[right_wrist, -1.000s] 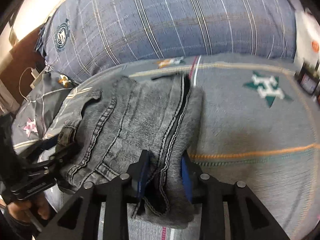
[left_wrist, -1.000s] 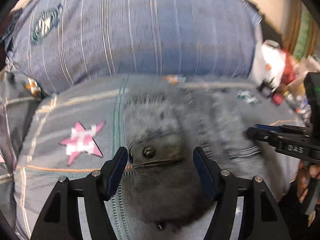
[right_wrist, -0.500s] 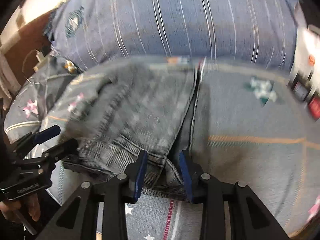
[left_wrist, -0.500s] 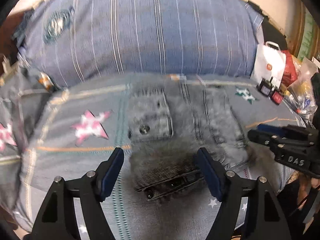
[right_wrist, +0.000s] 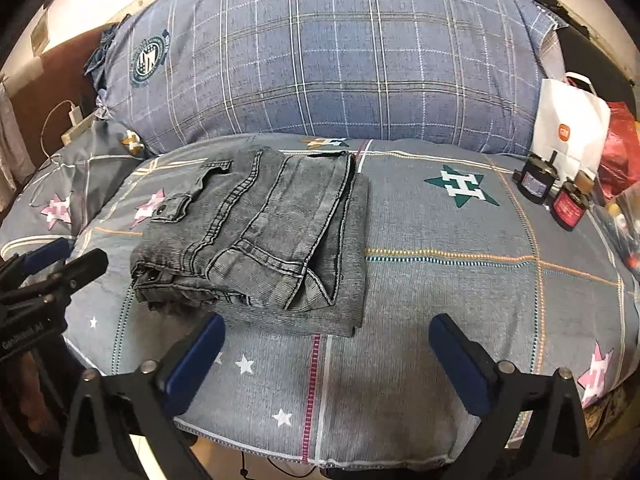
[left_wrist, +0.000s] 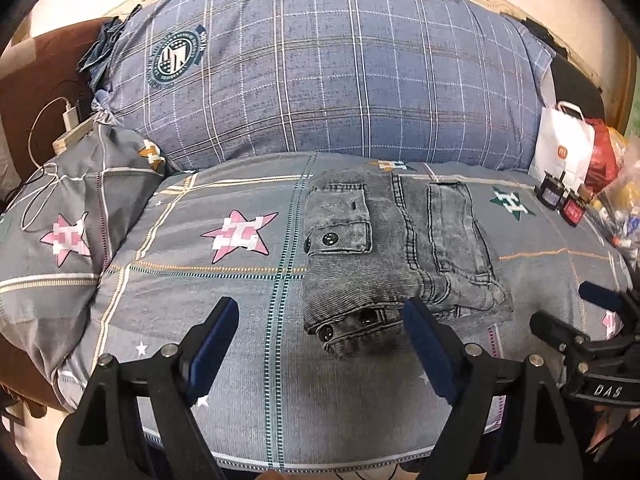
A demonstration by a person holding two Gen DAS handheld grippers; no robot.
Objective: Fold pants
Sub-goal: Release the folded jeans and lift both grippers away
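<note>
Right wrist view: pants (right_wrist: 256,232) folded into compact stack below pillow (right_wrist: 320,60), looks basically done. Right gripper (right_wrist: 326,354) jaws just sprang wide, nothing between; left gripper (left_wrist: 316,340) just widened too, empty. Maybe final tidy left, far edge hard to see.

Jar (right_wrist: 567,207) labels too small

Readable on the right claw (left_wrist: 600,304) body at the edge of the left wrist view: white letters "DAS". On the left claw (right_wrist: 48,256) body, seen from the right wrist: "GenRobot.AI". On the bedspread (right_wrist: 440,280): a block "H" inside the green star (right_wrist: 462,186). Round crest on the blue plaid pillow (left_wrist: 176,56), lettering too small to read. Orange square logo on the white paper bag (right_wrist: 564,132), illegible.
</note>
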